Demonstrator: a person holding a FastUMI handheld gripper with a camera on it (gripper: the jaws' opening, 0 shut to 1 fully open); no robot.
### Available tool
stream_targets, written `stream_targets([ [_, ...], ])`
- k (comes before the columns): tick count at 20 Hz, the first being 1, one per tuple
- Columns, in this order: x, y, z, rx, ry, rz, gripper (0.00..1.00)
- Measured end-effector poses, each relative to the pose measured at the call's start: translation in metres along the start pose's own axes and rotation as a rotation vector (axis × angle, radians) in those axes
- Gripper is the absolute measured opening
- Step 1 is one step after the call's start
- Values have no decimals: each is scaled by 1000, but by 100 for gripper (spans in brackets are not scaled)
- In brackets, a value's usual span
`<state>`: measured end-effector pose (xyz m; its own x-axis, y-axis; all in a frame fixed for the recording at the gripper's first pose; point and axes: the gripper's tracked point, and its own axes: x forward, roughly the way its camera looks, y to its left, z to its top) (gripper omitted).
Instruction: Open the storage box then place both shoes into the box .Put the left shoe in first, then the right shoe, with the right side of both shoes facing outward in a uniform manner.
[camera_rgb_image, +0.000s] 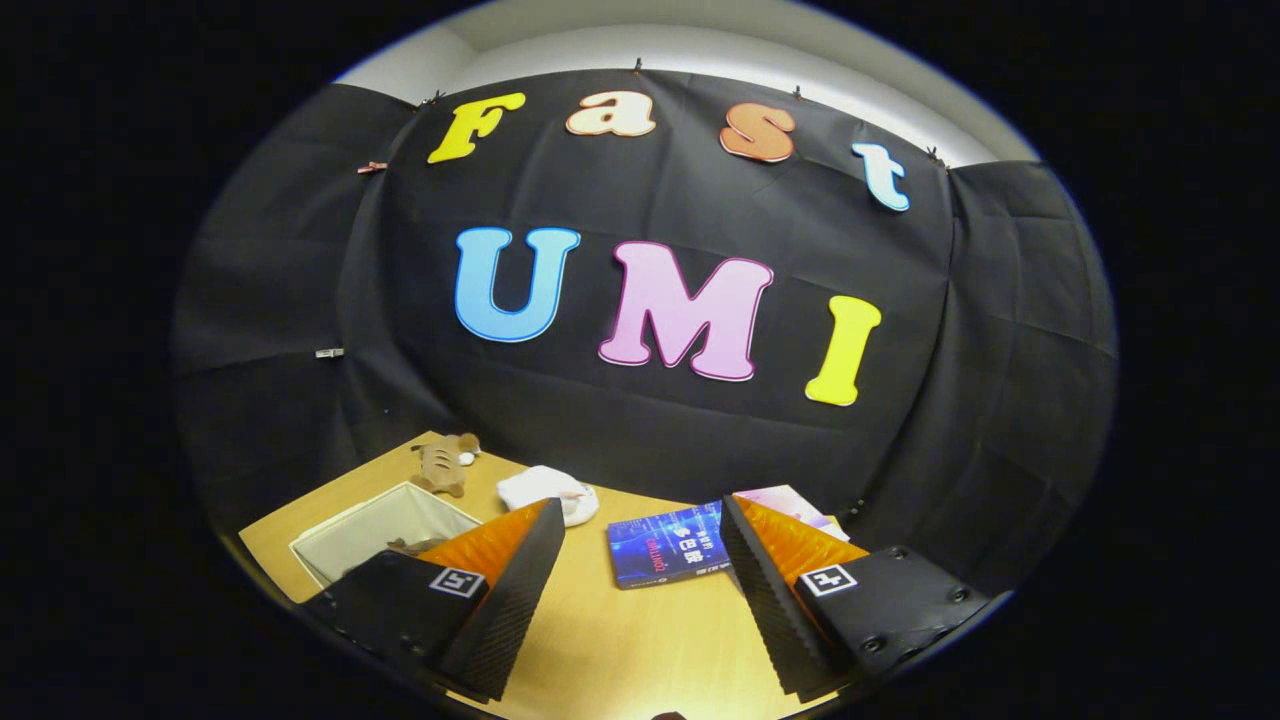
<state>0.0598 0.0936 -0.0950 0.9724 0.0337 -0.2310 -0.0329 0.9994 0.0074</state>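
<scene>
Two fingers of the hand-held gripper stand wide apart and empty over the desk, so it should steer toward the already open storage box at lower left.

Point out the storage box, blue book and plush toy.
storage box (372, 528): gripper view, pale inner wall.
blue book (668, 545): gripper view, cover middle.
plush toy (443, 464): gripper view, body.

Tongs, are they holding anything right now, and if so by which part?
Nothing is held. The tongs stand open with only bare wooden table between the fingers; the blue book lies just ahead of them, untouched.
</scene>
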Motion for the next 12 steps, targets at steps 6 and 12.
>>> stream_targets([
  [6, -38, -53, 9, -6, -58, -12, 98],
  [12, -56, -108, 2, 88, -55, -97, 98],
])
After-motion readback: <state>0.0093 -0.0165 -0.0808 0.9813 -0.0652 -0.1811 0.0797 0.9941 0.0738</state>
